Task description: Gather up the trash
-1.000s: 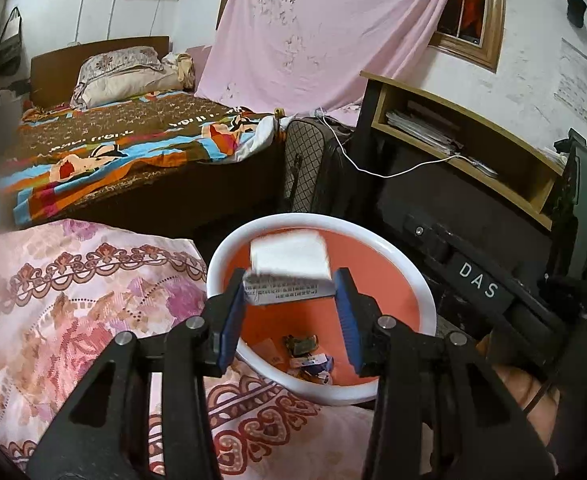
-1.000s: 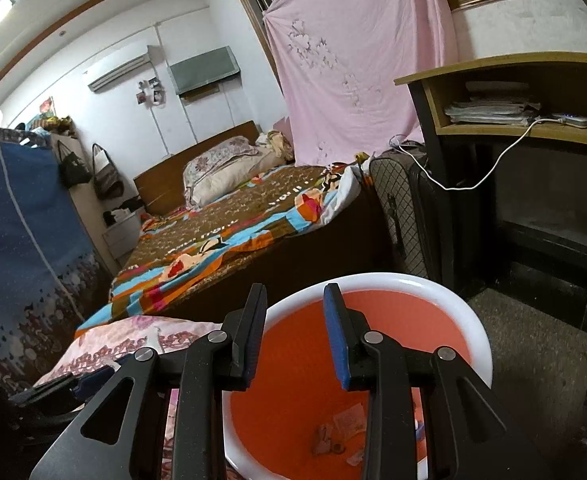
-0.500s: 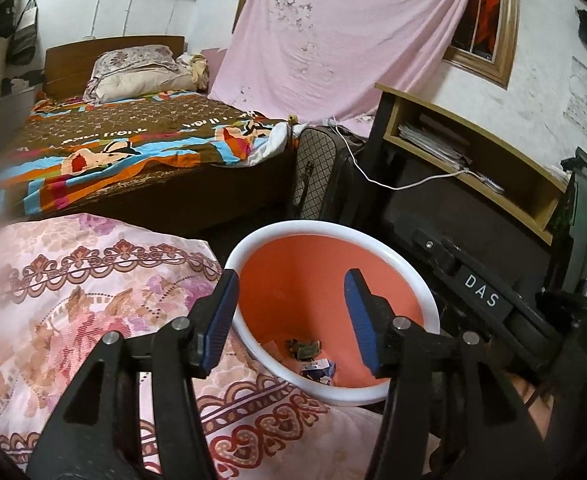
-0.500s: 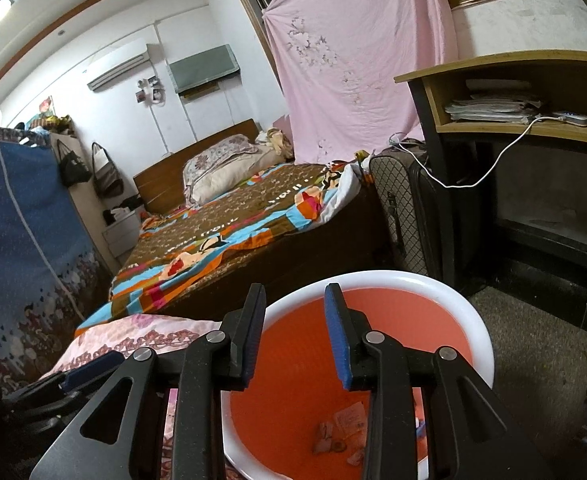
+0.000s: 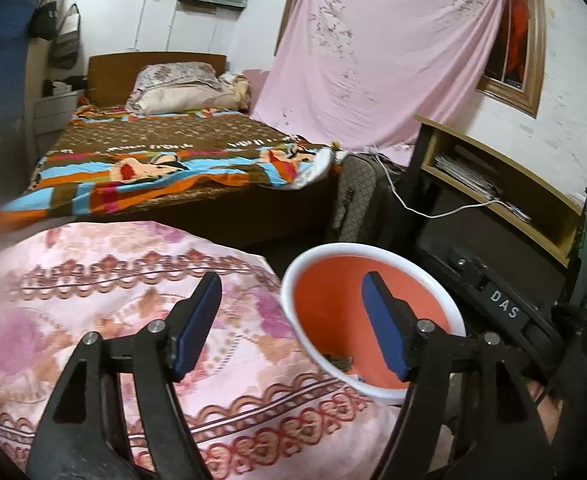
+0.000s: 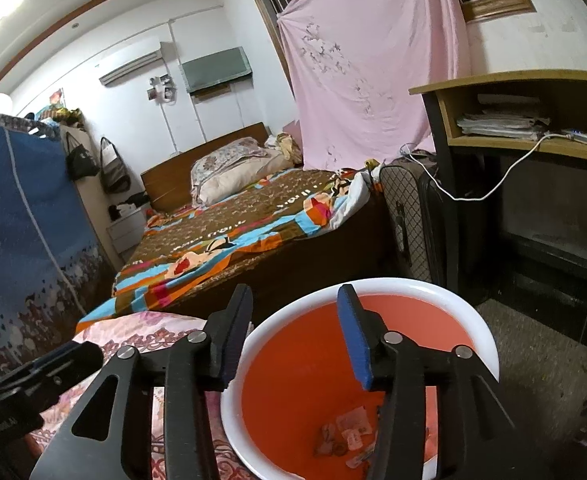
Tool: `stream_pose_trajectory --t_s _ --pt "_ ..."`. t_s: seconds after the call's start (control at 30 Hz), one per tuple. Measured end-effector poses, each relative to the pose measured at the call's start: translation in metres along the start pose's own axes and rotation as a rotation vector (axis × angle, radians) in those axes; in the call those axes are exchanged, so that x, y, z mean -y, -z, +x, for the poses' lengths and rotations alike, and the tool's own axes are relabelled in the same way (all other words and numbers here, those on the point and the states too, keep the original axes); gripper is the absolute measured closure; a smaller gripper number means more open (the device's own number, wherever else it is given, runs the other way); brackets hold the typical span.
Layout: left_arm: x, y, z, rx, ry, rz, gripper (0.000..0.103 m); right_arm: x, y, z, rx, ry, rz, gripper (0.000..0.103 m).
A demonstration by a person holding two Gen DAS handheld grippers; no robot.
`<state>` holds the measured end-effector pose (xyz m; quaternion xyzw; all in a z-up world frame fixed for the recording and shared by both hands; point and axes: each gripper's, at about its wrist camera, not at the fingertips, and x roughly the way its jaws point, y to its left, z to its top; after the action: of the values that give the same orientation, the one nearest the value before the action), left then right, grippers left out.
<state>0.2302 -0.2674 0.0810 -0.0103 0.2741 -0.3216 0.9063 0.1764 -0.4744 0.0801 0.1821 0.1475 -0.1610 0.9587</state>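
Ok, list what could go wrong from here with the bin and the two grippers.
1. The orange bin stands tight against the pink floral cover; a swing of the left gripper, whose empty jaws are opening, might knock its white rim.
2. The right gripper, also opening and empty, hangs over the bin's mouth; dipping could catch the rim.
3. Scraps lie loose inside; tipping would spill them.

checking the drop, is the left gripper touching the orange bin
Cannot tell. In the left wrist view the left gripper, jaws opening and empty, overlaps the orange bin; no clear contact or gap.
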Motion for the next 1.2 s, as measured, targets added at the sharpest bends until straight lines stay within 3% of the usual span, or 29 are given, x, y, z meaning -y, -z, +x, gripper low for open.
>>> stream_pose_trajectory --t_s 0.2,0.33,0.5,0.73,1.2 --pt "-0.019 0.0 -0.022 0.045 -0.054 -0.038 0.034 -0.014 -0.001 -0.007 0.025 0.009 -0.055 0.05" --pt "-0.029 0.002 -0.034 0.068 -0.086 -0.06 0.032 -0.022 -0.001 -0.014 0.052 0.004 -0.079 0.031" --pt "-0.041 0.007 -0.05 0.112 -0.135 -0.082 0.014 -0.032 0.0 -0.021 0.076 0.007 -0.118 0.023" --pt "-0.047 0.016 -0.064 0.154 -0.177 -0.09 0.012 -0.039 0.009 -0.03 0.093 0.0 -0.153 0.0" --pt "-0.054 0.047 -0.104 0.219 -0.281 -0.102 0.012 -0.057 0.023 -0.063 0.133 -0.068 -0.199 0.0"
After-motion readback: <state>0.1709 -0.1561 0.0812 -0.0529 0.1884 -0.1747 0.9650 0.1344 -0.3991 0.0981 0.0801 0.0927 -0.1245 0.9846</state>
